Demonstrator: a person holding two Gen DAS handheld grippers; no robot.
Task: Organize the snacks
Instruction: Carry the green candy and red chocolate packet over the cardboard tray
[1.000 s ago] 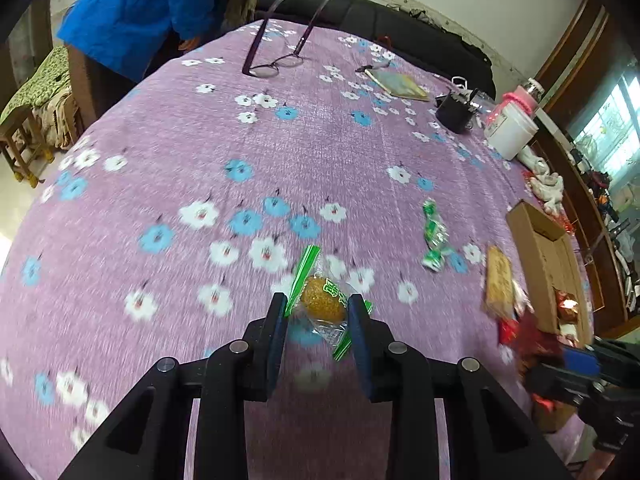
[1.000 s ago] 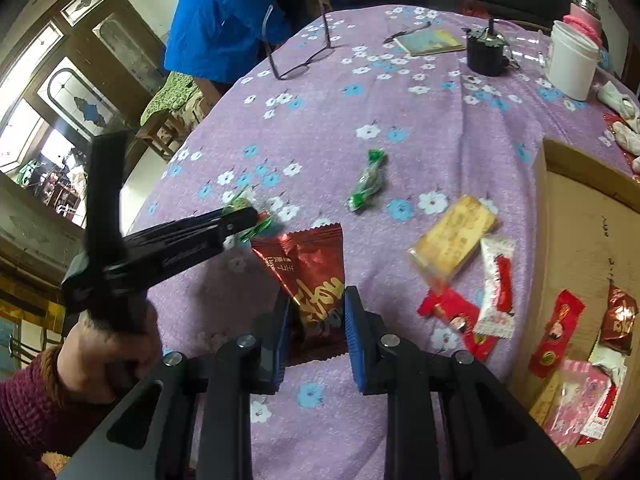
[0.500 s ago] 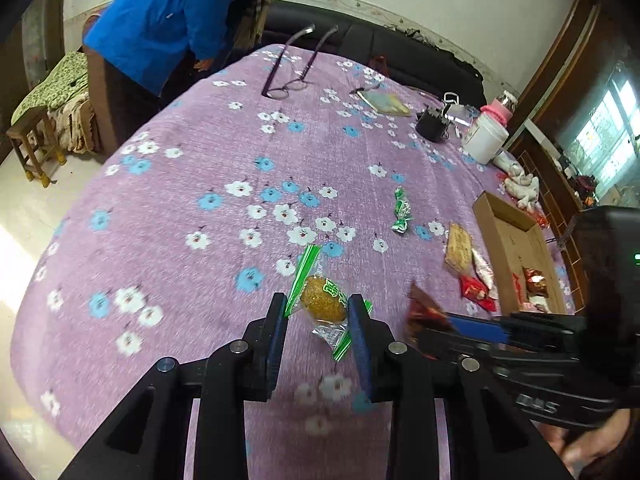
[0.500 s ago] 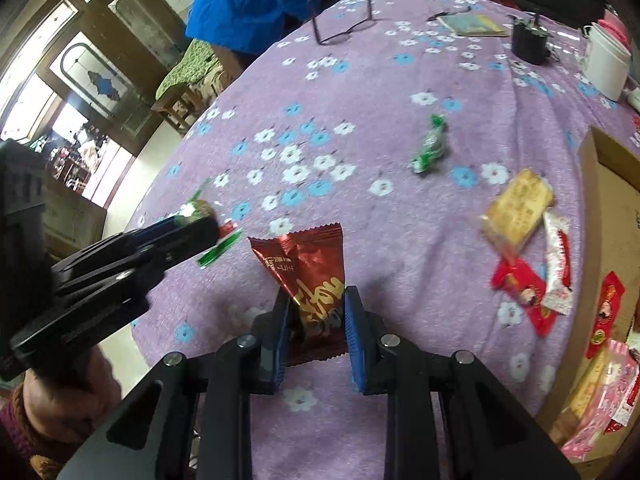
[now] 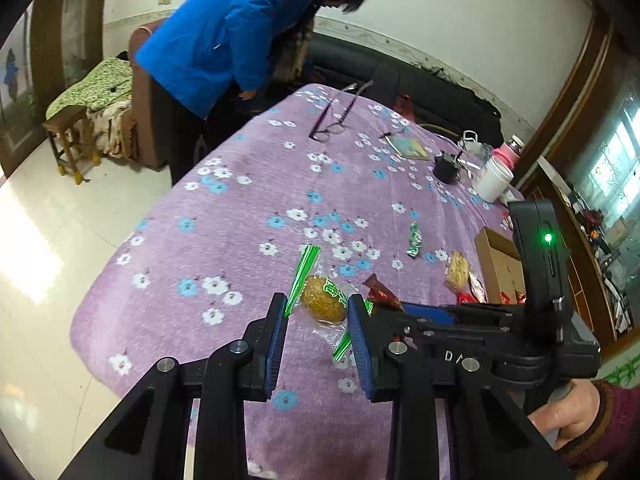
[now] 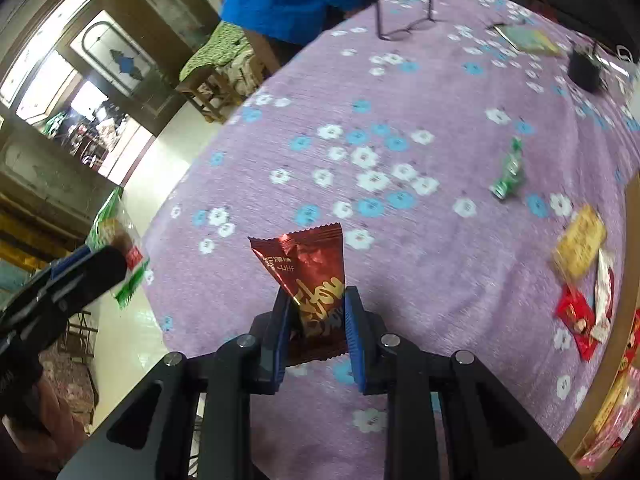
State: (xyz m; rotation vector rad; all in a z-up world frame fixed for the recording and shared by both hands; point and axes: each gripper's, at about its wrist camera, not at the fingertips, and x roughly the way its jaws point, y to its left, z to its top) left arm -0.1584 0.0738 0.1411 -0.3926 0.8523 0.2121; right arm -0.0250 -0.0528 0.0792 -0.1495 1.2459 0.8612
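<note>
Left gripper [image 5: 318,314] is clamped on a clear-wrapped golden cake [image 5: 323,299] (green-striped ends) above the purple flowered tablecloth [image 5: 248,208]. From the right wrist, the right gripper [image 6: 315,316] pinches a red snack packet [image 6: 310,276], with the cardboard box [image 6: 632,216] at far right.

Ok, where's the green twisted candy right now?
The green candy lies loose on the purple tablecloth, up and right of the right gripper, just beyond the yellow cracker pack.
</note>
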